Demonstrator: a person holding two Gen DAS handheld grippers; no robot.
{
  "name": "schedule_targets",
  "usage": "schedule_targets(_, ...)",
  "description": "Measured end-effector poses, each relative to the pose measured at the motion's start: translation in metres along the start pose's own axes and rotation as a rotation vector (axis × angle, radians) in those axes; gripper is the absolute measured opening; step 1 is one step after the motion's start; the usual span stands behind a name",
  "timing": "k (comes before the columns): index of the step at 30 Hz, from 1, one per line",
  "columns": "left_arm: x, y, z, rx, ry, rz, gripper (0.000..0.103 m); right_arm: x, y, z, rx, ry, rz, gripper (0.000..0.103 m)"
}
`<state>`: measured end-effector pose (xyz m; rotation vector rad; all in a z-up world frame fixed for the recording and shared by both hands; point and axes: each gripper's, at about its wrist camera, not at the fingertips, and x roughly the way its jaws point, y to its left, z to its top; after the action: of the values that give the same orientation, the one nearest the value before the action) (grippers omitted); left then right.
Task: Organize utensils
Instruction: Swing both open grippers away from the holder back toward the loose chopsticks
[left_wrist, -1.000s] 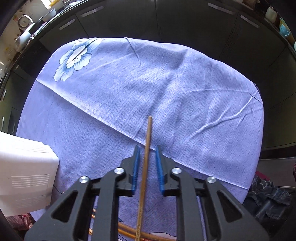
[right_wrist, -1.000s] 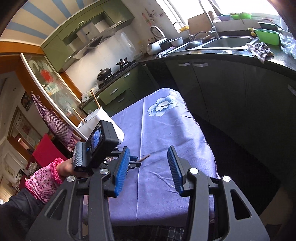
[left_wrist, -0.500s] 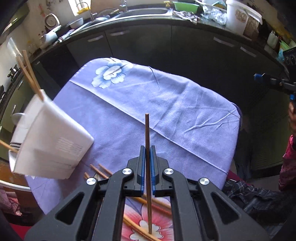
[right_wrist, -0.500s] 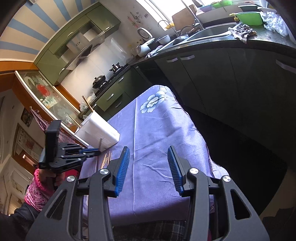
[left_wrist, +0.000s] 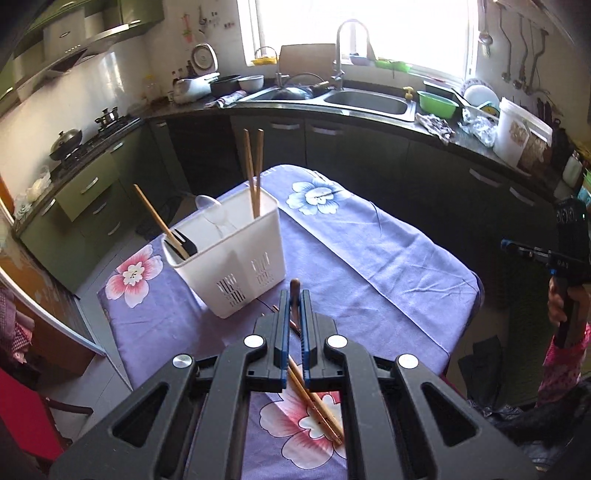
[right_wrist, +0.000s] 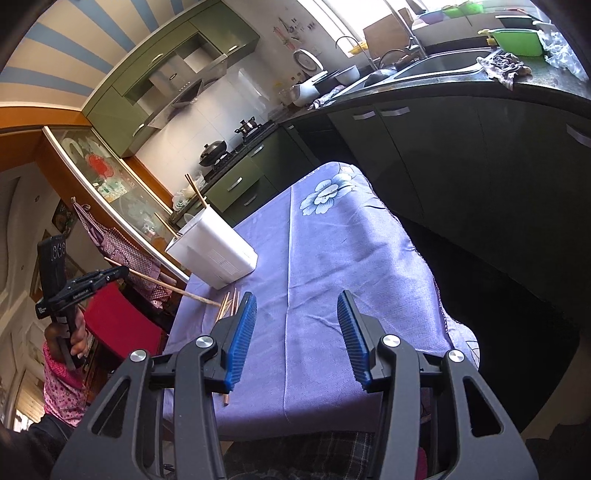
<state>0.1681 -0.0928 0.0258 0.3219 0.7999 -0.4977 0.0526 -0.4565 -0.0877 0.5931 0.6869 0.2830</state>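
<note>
The left gripper (left_wrist: 294, 295) is clamped on one chopstick (right_wrist: 162, 283), which is raised off the cloth (left_wrist: 388, 266) and aimed toward the white caddy (left_wrist: 236, 258), presumably so that the stick can be tipped upright and dropped in beside the two chopsticks (left_wrist: 254, 173) already standing there. The right gripper (right_wrist: 295, 325) is held with its jaws apart and empty over the near table edge, apparently kept clear of the left's path. More loose chopsticks (left_wrist: 317, 402) are left lying on the cloth just before the caddy, so the sorting is judged unfinished.
</note>
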Motion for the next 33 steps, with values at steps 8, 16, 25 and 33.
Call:
schedule_targets(8,-0.043,0.037,0.055,-0.083,-0.097,0.064,0.005,0.015,0.006,-0.006,-0.016,0.037,0.014,0.046)
schedule_targets(16,-0.067,0.058,0.111,-0.118,-0.173,0.15,0.005,0.023,0.002,-0.006,-0.002,0.053,0.011,0.046)
schedule_targets(25,-0.044,0.079,0.147,-0.149,-0.175,0.205,0.005,0.022,-0.008,-0.005,0.021,0.052,0.009,0.046)
schedule_targets(33,0.01,0.09,0.135,-0.177,-0.092,0.197,0.005,0.029,-0.01,-0.006,0.022,0.07,0.01,0.046)
